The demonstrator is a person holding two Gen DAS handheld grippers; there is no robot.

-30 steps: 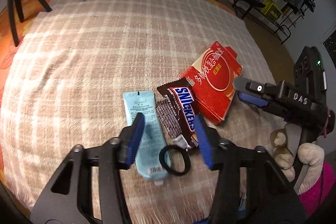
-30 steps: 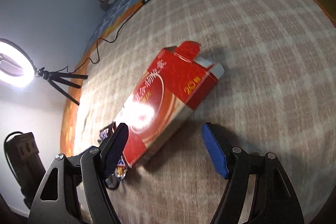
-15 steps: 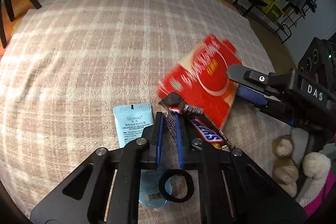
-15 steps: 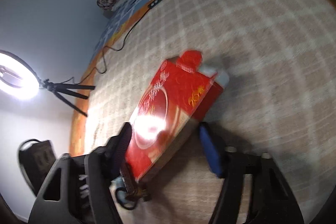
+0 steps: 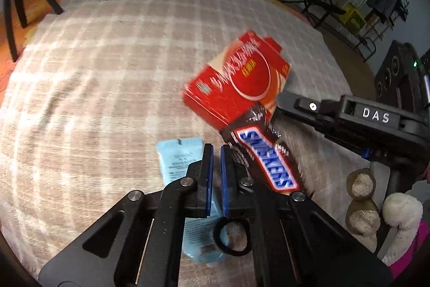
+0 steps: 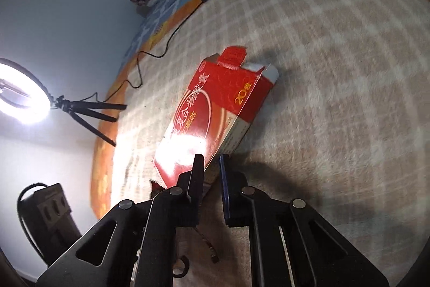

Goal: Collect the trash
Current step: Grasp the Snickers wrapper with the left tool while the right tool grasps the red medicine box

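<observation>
Ring light: far left on a tripod, glaring onto the blanket.
Blue sachet: flat on the plaid blanket, partly under the left gripper.
Left gripper: clenched on the Snickers wrapper's edge.
Snickers wrapper: touching the red carton.
Hair tie: below the fingers.
Red carton: tilted, near end between the right gripper's jaws, which have just been closing onto it.

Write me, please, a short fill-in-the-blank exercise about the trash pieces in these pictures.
1. The left tongs pinch a wrapper printed with the brand ____.
2. The cardboard box is mainly ____.
3. The flat pouch is light ____.

Missing words: Snickers; red; blue.
</observation>
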